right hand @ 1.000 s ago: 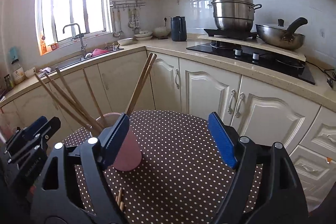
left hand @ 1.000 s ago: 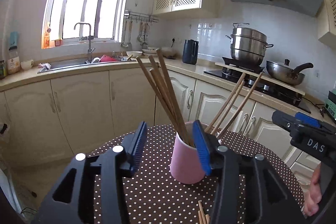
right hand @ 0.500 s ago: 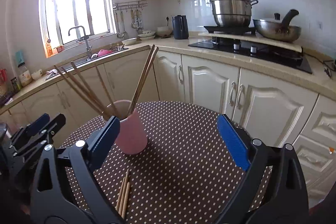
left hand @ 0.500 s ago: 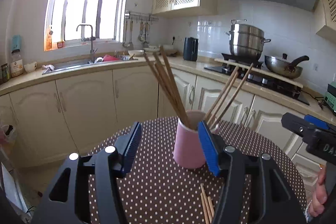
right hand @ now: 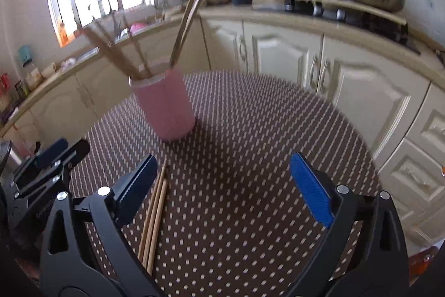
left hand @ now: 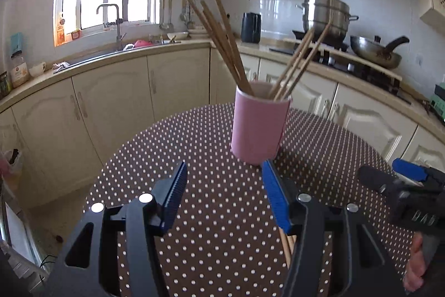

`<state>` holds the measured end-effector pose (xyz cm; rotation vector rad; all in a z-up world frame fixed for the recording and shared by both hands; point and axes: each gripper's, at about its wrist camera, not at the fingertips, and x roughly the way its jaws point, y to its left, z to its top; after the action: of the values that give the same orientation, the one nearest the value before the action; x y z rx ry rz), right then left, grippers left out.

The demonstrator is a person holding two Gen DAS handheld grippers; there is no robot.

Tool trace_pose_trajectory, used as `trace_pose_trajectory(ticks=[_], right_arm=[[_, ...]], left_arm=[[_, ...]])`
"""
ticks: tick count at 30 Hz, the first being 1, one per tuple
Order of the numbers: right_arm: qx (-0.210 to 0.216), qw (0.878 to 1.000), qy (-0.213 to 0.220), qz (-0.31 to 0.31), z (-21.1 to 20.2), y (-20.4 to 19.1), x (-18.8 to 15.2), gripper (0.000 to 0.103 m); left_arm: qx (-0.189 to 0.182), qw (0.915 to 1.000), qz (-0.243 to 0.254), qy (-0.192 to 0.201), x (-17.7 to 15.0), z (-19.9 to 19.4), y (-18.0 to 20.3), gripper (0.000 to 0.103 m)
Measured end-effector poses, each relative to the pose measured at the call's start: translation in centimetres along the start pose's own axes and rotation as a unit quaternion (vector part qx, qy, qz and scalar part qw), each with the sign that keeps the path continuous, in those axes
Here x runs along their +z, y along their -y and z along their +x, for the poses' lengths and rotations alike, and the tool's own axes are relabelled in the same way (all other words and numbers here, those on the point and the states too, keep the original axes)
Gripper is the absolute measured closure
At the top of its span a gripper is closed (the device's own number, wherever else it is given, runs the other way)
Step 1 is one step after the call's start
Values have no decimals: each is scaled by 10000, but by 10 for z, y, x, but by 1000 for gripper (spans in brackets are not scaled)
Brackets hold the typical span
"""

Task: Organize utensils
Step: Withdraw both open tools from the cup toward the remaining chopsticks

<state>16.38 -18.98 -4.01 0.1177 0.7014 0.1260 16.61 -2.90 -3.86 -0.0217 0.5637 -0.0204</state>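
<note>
Chopsticks (right hand: pixel 155 213) seemingly beside left-side jaw.

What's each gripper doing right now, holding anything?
Left gripper: open, nothing between its fingers.
Right gripper: open wide, empty; loose chopsticks lie on the table by its left finger.

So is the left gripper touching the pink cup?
Apart. In the left wrist view the left gripper sits nearer than the pink cup, with spotted tablecloth between its fingers and nothing gripped.
</note>
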Motion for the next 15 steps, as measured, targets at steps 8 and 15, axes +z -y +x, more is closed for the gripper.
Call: trace_pose_trajectory(ticks=[8,15], right_arm=[[-15,9991,-361,-210,17,-19,-22,9],[-88,9974,-612,-360,31,-29,-32,9]], left_arm=[[-58,9991,-29,-419,-21,7,1,47],[-158,9968,-277,-729,-32,17,-8,47]])
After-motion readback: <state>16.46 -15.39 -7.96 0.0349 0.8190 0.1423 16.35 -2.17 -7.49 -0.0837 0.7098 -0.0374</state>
